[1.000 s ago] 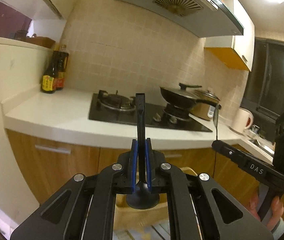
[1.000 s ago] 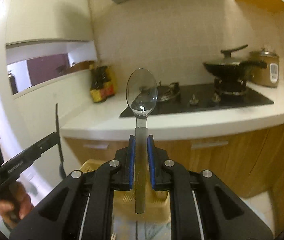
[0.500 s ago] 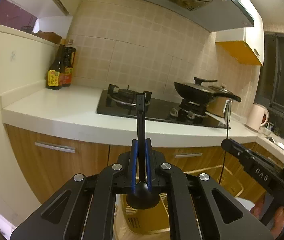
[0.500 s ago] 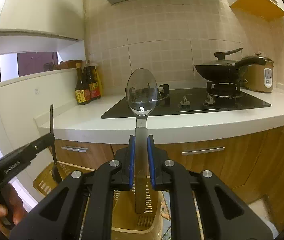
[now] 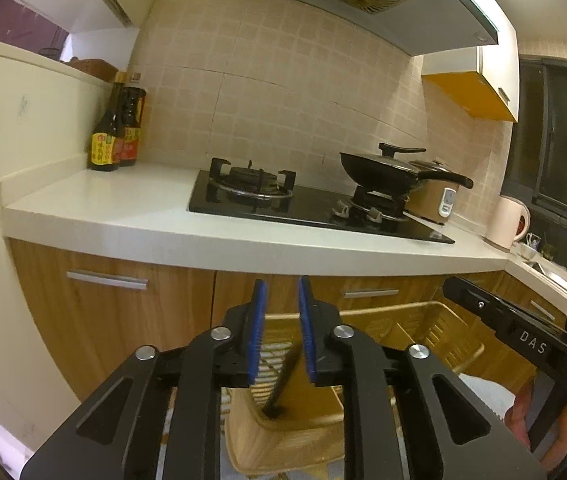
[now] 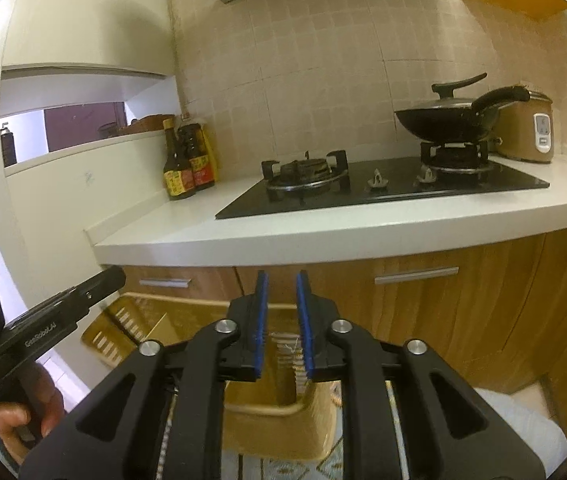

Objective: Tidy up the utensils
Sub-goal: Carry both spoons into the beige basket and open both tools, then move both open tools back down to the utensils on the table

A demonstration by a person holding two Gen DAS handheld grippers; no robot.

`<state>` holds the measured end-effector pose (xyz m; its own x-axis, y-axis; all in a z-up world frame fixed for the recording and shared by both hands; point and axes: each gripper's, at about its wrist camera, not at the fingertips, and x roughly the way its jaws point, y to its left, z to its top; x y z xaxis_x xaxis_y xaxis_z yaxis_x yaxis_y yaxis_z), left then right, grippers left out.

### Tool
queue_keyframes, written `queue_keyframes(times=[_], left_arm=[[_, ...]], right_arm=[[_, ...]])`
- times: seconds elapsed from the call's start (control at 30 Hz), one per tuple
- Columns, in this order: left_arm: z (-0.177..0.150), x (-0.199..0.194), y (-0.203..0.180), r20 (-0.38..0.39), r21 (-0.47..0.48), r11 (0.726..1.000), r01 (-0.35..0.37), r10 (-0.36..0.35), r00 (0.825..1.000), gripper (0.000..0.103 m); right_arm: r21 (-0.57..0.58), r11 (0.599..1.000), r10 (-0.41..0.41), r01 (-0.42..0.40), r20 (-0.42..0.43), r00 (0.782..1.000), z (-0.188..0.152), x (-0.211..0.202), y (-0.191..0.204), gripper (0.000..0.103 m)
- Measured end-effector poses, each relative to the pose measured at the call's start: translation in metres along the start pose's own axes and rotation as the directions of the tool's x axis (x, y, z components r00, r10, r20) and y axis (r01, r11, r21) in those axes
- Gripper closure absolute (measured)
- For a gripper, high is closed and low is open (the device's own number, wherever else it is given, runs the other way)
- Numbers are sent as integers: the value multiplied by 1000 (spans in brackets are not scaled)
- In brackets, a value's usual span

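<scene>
My left gripper (image 5: 282, 284) hangs over a yellow slotted utensil holder (image 5: 267, 440). Its blue-padded jaws are opening, and the pads touch nothing. A black spoon (image 5: 283, 376) leans tilted in the holder below them, free of the pads. My right gripper (image 6: 281, 276) is over the same holder (image 6: 267, 428), and its jaws are opening too, with nothing pressed between them. Low between them, inside the holder, is a pale strip (image 6: 298, 380) that looks like the metal spoon's handle. Each gripper shows at the edge of the other's view, held by a hand.
A wider yellow slotted rack (image 5: 423, 320) surrounds the holder, in front of wooden cabinet doors (image 6: 415, 304). Above is a white counter (image 5: 123, 216) with a gas hob, a black wok (image 5: 379, 170), a rice cooker, sauce bottles (image 5: 113, 132) and a kettle (image 5: 509, 220).
Both grippers sank toward the holder and their jaws parted. The black spoon left the left jaws and the metal spoon left the right jaws, both dropping into the holder.
</scene>
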<state>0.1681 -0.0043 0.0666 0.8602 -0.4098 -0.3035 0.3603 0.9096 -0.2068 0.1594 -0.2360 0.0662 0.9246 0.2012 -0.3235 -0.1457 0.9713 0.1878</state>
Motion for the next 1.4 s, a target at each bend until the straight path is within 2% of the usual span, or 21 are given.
queue_keyframes(times=[0.13,0.17,0.23,0.33,0.47,0.57,0.67,0.73,0.77,0.8,0.93,0.97,1.03,1.07,1.13,1.17,1.23,1.33,1.4], left_arm=[[-1,-16,1,-8,1,1000,2,-2,1000,81],[-1,-21,2,-13,-7,1000,7,-7,1000,79],[-1,-32,5,-28,-30,999,26,-27,999,68],[-1,-50,6,-64,-50,998,37,-40,997,65],[-7,-71,4,-178,-46,997,59,-66,982,65],[-18,-82,2,-268,-23,998,59,-63,961,65],[-37,-87,2,-385,-22,998,64,-67,921,65],[-51,-87,4,-464,-28,998,60,-66,884,65],[-58,-87,6,-500,-31,998,55,-63,864,65],[-64,-87,8,-527,-38,998,55,-67,847,65],[-92,-86,17,-642,-113,990,86,-139,754,66],[-101,-86,18,-670,-136,986,100,-166,724,66],[-113,-87,19,-702,-149,983,107,-181,688,66],[-121,-87,19,-723,-153,982,109,-186,665,66],[-132,-86,17,-750,-152,982,110,-187,634,66],[-137,-87,14,-760,-147,983,113,-186,623,66],[-146,-89,10,-779,-136,983,127,-185,599,66],[-151,-91,3,-786,-143,979,143,-200,586,67],[-152,-93,-2,-782,-146,978,148,-206,588,68]], right_arm=[[27,999,23,-23,-18,1000,-4,-16,-2,85],[33,999,28,-28,-23,999,-4,-19,-2,83],[40,998,41,-40,-34,999,-5,-29,-2,76],[28,999,43,-42,-58,997,-6,-47,1,74],[20,1000,18,-16,-147,989,-12,-62,5,73],[10,1000,-17,20,-261,965,-21,-67,7,73],[40,999,5,11,-379,925,-33,-67,4,73],[61,998,16,13,-456,890,-44,-64,3,73],[82,997,35,7,-504,863,-52,-62,3,73],[98,995,55,-3,-533,845,-57,-61,3,73],[136,990,110,-27,-648,754,-88,-54,8,73],[144,989,123,-35,-664,737,-93,-54,10,74],[155,987,144,-47,-701,699,-106,-53,15,74],[163,985,155,-51,-722,674,-112,-50,17,73],[182,982,176,-57,-748,640,-122,-47,21,74],[198,978,194,-64,-759,621,-128,-46,23,74],[203,977,203,-68,-769,606,-133,-45,27,74],[191,979,194,-69,-783,591,-141,-43,33,74],[186,980,192,-71,-787,586,-144,-41,37,74]])
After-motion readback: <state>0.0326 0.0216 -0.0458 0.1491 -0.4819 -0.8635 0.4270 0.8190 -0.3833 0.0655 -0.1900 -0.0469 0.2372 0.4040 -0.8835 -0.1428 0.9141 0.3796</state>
